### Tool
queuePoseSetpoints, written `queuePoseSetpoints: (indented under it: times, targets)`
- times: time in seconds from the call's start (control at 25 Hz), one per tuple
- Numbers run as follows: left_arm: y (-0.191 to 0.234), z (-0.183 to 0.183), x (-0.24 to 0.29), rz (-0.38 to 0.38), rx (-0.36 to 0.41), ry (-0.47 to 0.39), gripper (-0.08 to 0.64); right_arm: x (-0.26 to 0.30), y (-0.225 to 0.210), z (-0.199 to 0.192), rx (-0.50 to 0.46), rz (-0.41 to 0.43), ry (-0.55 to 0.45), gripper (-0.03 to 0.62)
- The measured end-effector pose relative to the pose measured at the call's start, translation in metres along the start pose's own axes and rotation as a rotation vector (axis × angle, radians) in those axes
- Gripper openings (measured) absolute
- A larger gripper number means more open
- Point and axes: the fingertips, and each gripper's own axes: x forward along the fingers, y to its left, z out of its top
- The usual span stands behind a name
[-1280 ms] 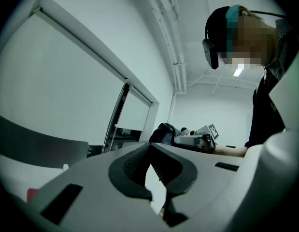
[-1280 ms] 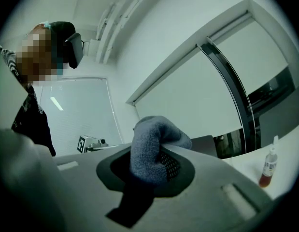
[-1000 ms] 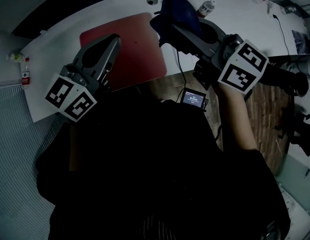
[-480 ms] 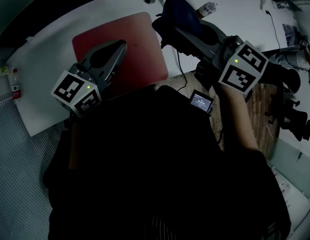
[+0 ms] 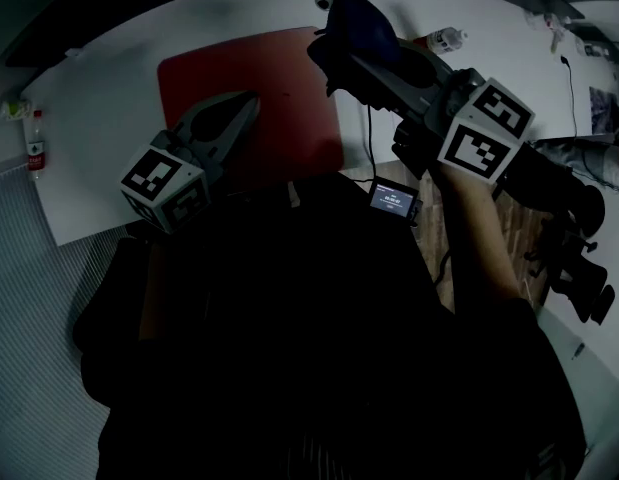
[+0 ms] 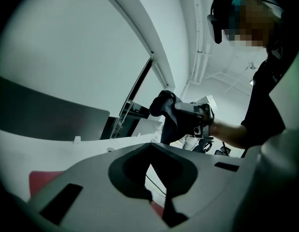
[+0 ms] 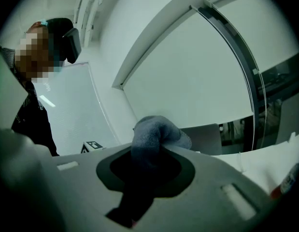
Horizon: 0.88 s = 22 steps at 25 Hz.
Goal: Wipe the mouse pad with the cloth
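Hanging bunched in the clamped right tool (image 5: 337, 56), the cloth (image 5: 357, 20) looks soft, light and floppy — best pinched at its gathered middle — with the red mouse pad (image 5: 224, 73) below-left of that tool and the left tool (image 5: 251, 101) closed, empty.

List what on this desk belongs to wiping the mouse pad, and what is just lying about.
For the job:
- red mouse pad
- dark blue cloth
- right gripper, shut on the cloth

Lying about:
- clear bottle
- small bottle at the table's left edge
- small screen device
- black cable
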Motion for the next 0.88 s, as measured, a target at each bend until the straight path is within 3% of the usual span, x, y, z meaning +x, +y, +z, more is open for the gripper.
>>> queuePoseSetpoints:
  times: [0.32,0.48,0.88]
  targets:
    - [0.037,-0.042,0.001,0.062,-0.078,0.086,0.008,0.029,-0.033,-0.010,-0.012,0.035,0.017,0.072]
    - [0.064,-0.067,0.003,0.133,-0.111,0.135,0.008,0.033,-0.052,-0.027,0.027,0.026,0.020,0.072]
    - [0.102,-0.140,0.023,0.198,-0.183,0.294,0.008,0.048,-0.084,-0.084,0.089,0.003,0.113,0.072]
